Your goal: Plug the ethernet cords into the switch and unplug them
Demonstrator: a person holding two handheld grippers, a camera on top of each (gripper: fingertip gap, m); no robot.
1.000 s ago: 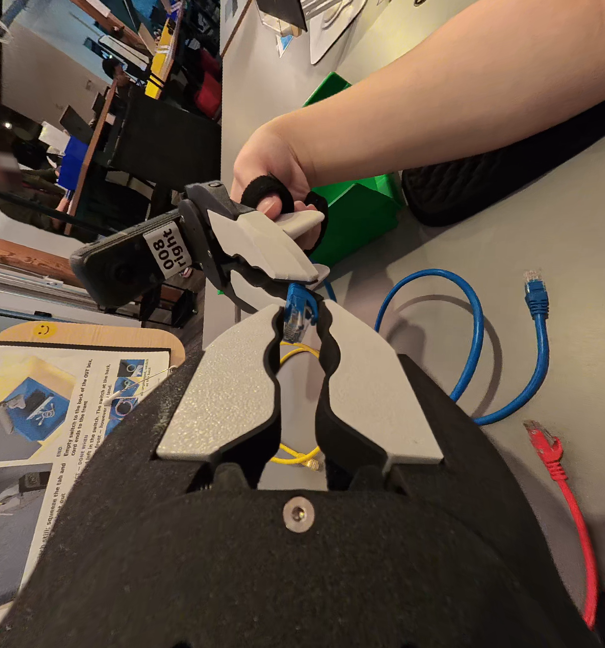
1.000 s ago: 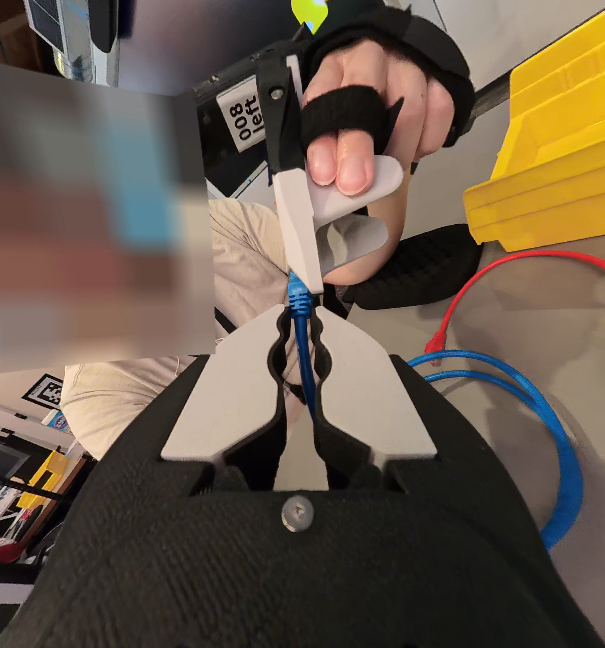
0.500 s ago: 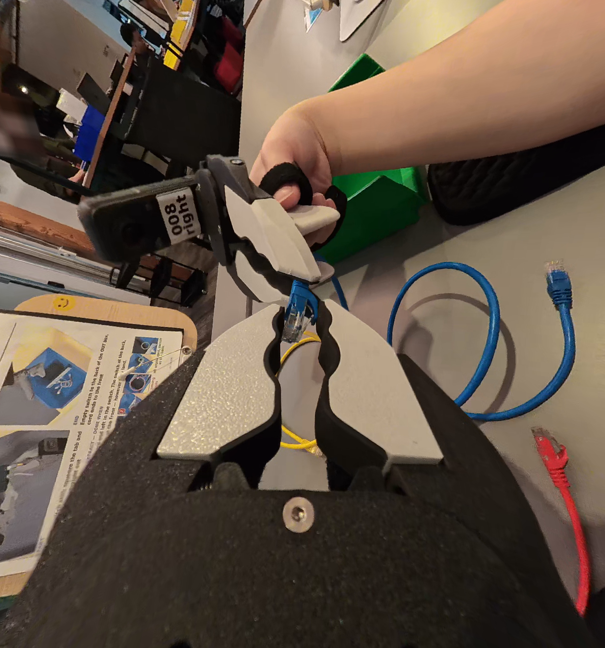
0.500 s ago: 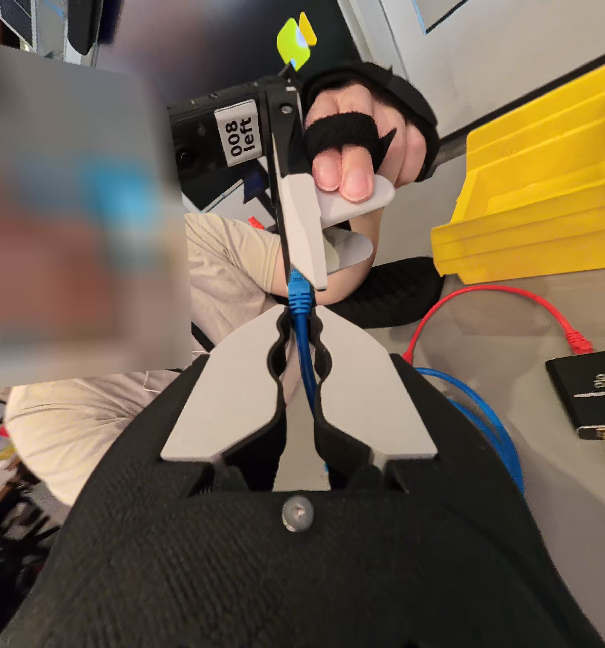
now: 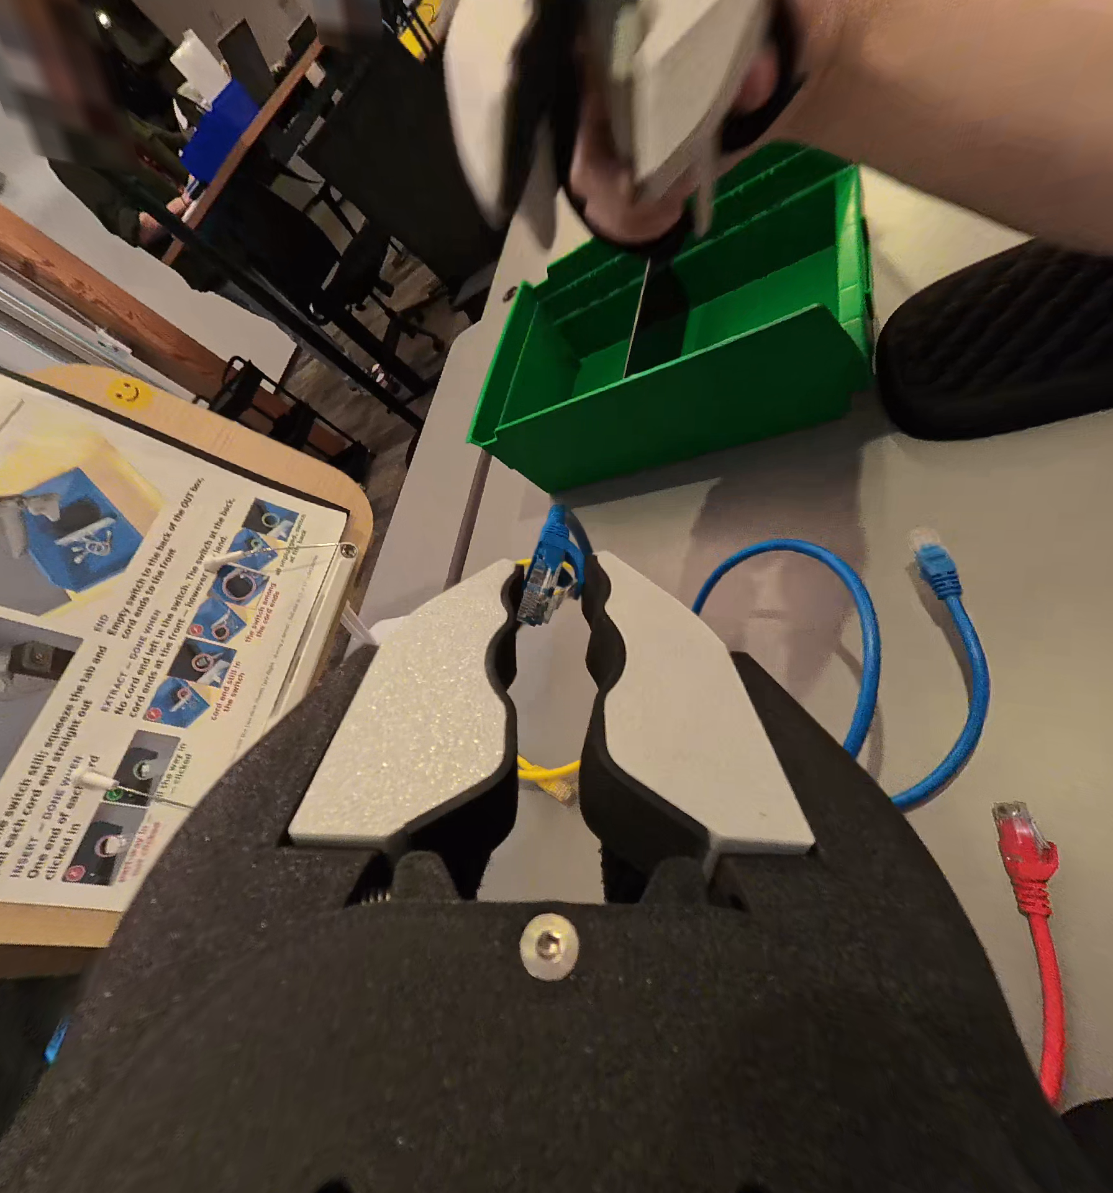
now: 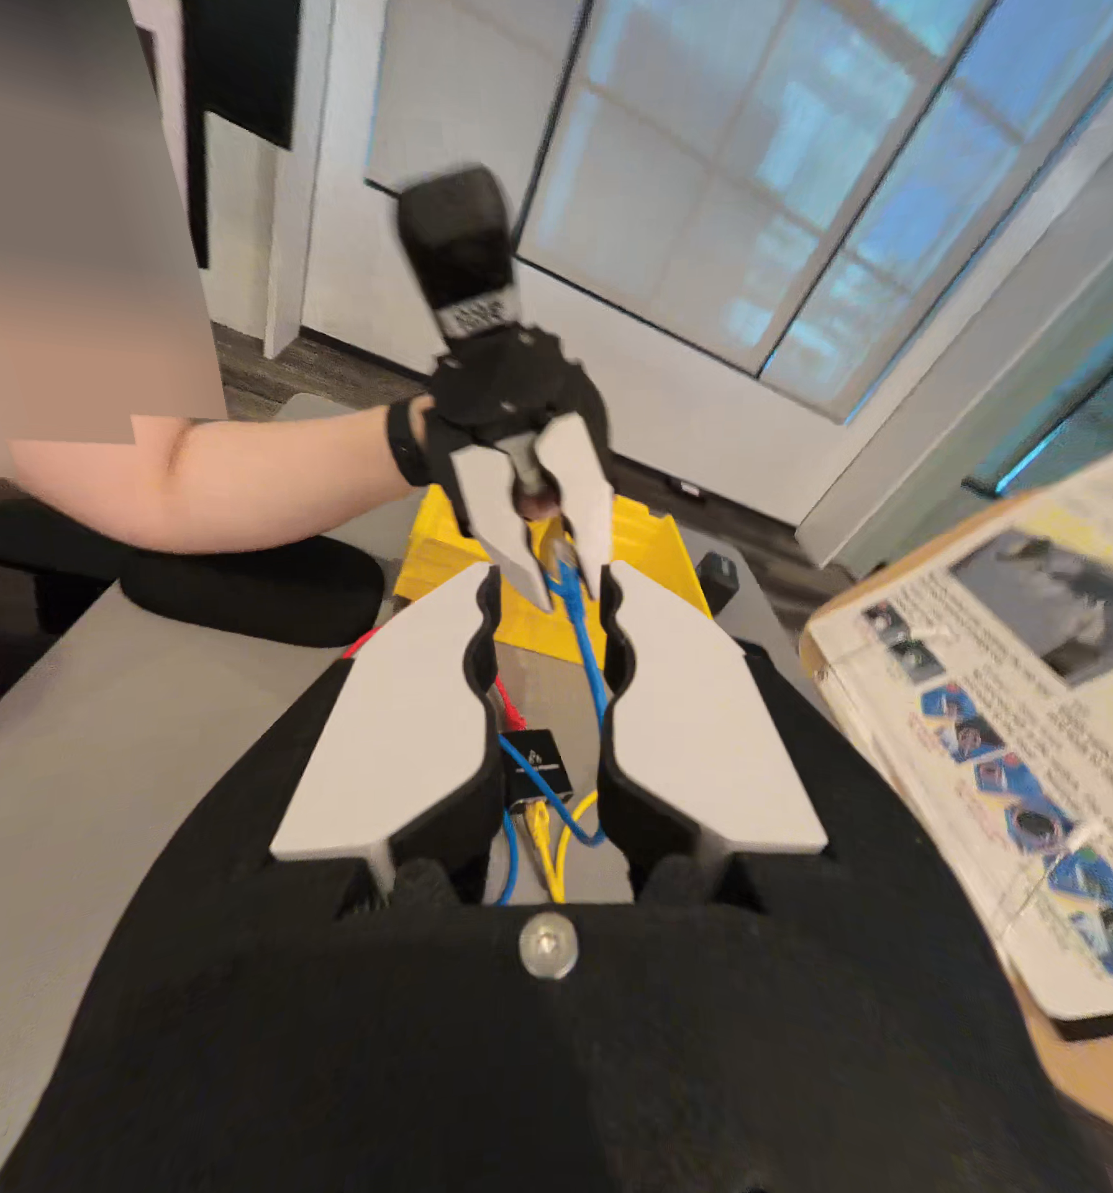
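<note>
Two blue cords point(image 5: 863, 652), one switch point(image 6: 536, 765)

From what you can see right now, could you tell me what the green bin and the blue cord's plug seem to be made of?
The green bin looks like moulded plastic: uniform colour, thin walls, smooth semi-gloss sheen. The blue cord's plug, between the left gripper's fingers, appears to be clear hard plastic, since light passes through it, with a ribbed blue, probably rubbery, boot behind.

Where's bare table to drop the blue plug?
Bare grey table between the green bin, black pad and loose blue cord. Crowded: around the black switch, with red, blue and yellow cords.
</note>
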